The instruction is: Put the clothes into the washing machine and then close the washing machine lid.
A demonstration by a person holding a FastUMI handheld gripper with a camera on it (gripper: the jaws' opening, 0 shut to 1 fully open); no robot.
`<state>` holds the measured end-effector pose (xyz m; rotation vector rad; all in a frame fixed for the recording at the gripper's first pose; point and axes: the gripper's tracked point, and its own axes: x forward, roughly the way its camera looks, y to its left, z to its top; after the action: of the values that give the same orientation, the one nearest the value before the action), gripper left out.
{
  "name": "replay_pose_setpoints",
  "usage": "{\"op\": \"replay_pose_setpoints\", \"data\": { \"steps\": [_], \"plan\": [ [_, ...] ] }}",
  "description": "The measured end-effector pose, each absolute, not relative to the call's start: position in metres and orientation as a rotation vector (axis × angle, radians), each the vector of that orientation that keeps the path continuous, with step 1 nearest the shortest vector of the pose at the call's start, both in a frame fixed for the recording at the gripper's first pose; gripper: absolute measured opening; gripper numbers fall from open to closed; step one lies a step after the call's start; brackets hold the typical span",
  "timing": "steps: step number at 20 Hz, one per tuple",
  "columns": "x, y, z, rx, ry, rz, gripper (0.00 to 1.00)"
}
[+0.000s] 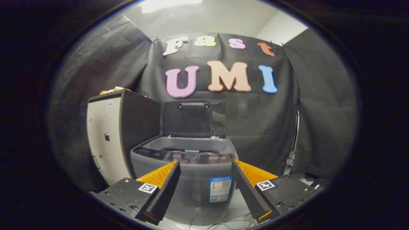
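A grey top-loading washing machine [191,179] stands straight ahead, beyond my fingers. Its dark lid [194,118] is raised upright at the back, and the round drum opening [188,145] shows below it. A bit of yellow-orange cloth [111,90] lies on top of the cabinet to the left of the machine. My gripper [206,171] is open, with nothing between its fingers, and it sits well short of the machine, pointing at its front panel.
A tall cabinet [110,140] with a pale front and dark side stands close against the machine's left. Black cloth walls close in behind and on both sides. Thin cables [223,222] lie on the floor below the machine.
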<state>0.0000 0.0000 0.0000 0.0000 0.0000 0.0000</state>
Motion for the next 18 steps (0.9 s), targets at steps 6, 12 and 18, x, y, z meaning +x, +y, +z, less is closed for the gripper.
{"op": "replay_pose_setpoints", "data": {
  "steps": [6,12,18],
  "plan": [
    [0.019,0.098,0.077,0.162,0.056,-0.048,0.96],
    [-0.008,0.173,0.113,0.084,0.122,-0.070,0.97],
    [-0.023,0.200,0.137,0.057,0.135,-0.078,0.98]
  ]
}}
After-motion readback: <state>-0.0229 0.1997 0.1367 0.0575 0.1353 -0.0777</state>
